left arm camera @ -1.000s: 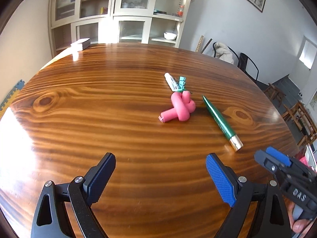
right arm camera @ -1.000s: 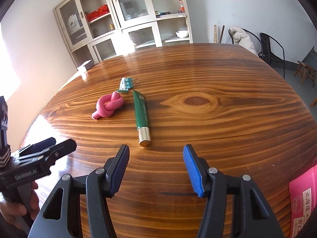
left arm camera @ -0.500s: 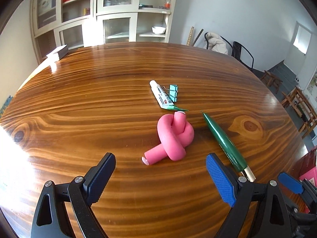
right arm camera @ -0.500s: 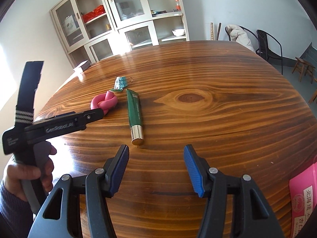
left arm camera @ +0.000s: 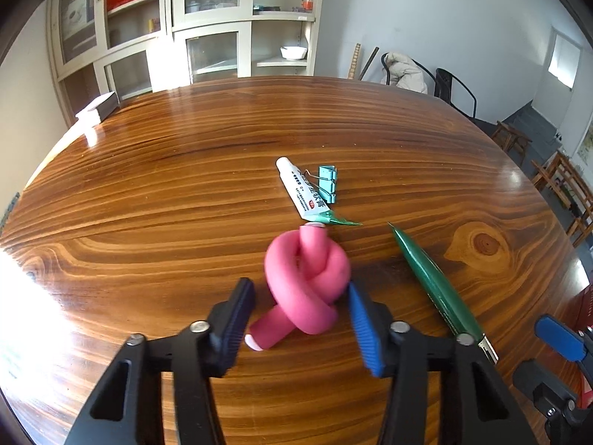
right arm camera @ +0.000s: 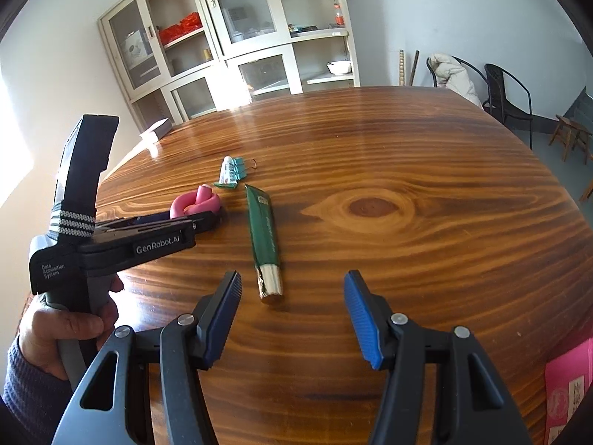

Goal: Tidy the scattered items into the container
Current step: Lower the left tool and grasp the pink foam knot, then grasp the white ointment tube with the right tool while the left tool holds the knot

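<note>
Foam knot going into my left hand-held gripper (left arm camera: 298, 319), jaws closing around it but not yet pinching.
Pink knotted foam tube (left arm camera: 307, 282) lies on the wooden table (left arm camera: 155, 200), just beside the green tube with gold cap (left arm camera: 433, 282); looks light, soft, squashy, so I'd take the fat knotted middle, not the loose tail, or it may flop. My right hand-held gripper (right arm camera: 292, 315) hangs half open, empty, over the table.
</note>
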A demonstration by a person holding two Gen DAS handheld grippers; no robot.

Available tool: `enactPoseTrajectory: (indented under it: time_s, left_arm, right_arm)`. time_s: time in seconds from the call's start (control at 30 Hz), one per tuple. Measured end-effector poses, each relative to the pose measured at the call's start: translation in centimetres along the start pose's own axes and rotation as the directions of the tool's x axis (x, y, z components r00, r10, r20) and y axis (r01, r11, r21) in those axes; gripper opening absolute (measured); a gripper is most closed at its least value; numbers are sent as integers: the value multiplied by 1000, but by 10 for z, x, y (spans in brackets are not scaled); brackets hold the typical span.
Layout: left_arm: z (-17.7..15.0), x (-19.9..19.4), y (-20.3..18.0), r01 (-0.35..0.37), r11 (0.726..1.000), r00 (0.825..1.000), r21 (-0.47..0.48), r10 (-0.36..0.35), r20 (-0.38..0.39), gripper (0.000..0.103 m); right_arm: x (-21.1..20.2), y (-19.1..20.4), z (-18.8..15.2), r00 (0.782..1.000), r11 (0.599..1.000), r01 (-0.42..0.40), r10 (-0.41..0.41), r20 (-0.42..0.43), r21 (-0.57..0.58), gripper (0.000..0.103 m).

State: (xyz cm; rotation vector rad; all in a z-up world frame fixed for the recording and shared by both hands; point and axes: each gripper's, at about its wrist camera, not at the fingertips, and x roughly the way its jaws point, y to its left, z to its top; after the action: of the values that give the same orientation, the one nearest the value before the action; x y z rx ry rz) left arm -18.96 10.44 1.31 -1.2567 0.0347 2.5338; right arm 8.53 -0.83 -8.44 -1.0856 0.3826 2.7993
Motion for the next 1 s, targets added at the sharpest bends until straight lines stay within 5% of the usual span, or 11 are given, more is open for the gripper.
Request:
enactPoseTrajectory:
  time_s: [0.3,0.53,0.67,0.77,1.0]
  left_arm:
    - [5,-7,53,-60,985,998,-160,63,10,38]
    - [4,-9,69,-97,974,995,-205,103,15,37]
    - [4,-8,67,-122,975,992,-186,127,17,37]
    - [5,-7,70,-121,975,992,-188,127,18,37]
    - [5,-5,70,-128,973,991,-189,135,21,37]
  right_arm:
    - [36,29,55,981,980,-192,191,-22,-54,62]
    - [95,52,107,899,913,-407,406,-166,29,62]
    - [130,63,123,860,886,-446,463,-214,125,62]
    - [149,67,127,868,898,-410,437,-237,159,62]
    - [165,60,125,940,981,-189,195,-279,50,62]
